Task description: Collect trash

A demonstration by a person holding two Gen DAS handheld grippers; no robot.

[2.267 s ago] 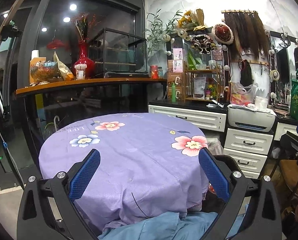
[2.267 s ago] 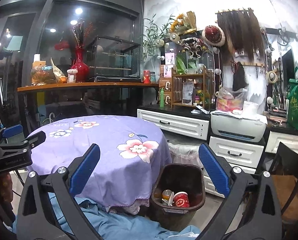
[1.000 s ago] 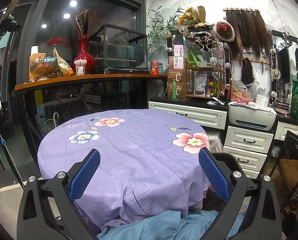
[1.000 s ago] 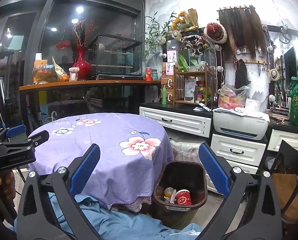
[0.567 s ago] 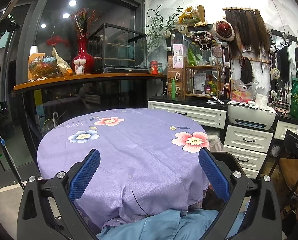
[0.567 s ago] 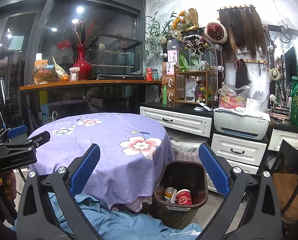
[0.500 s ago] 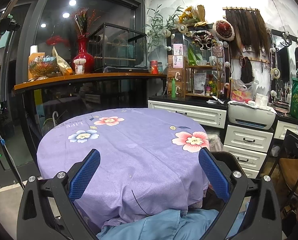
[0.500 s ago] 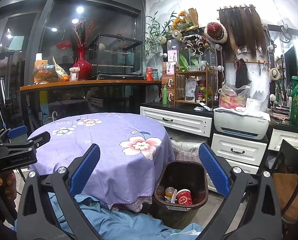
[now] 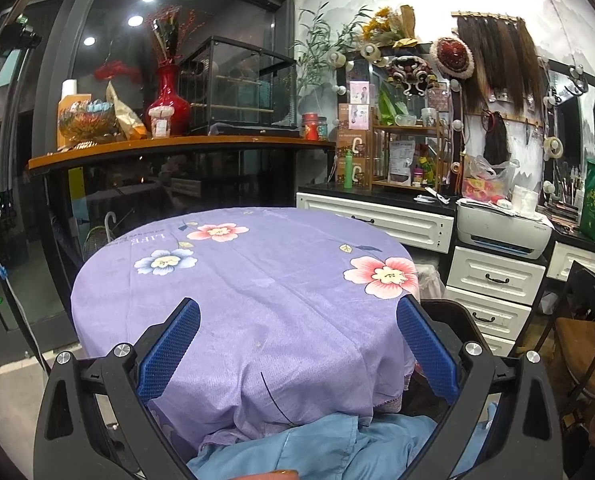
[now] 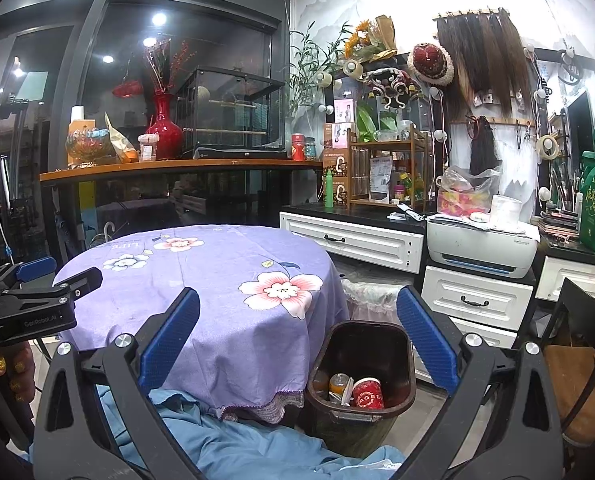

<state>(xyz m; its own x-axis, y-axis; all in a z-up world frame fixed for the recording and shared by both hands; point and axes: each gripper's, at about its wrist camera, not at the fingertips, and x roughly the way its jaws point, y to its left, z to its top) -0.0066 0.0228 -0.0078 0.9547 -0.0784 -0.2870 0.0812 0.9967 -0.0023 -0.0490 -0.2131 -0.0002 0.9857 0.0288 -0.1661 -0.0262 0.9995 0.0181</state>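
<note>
Both my grippers wide apart, holding nothing.
My left gripper (image 9: 297, 344) faces the purple worktop (image 9: 257, 280); my right gripper (image 10: 297, 336) faces the dark trash bin (image 10: 401, 360) holding a red cup (image 10: 367, 394).

Little has changed over these moments. Seen from the left hand-held gripper (image 9: 297, 354), the table (image 9: 257, 280) under its purple floral cloth now sits slightly higher and a touch further left than 2.3 s ago, and the shelf (image 9: 177, 146) behind it has risen too; since 1.0 s ago the view barely differs.

Seen from the right hand-held gripper (image 10: 297, 354), the brown trash bin (image 10: 363, 364) ahead and below its fingers has slid a little lower and to the right, showing more of its inside, with the red paper cup (image 10: 367, 394) and the can (image 10: 339, 384) in it. The left hand-held gripper, at the left edge of this view, now sits slightly further right.
</note>
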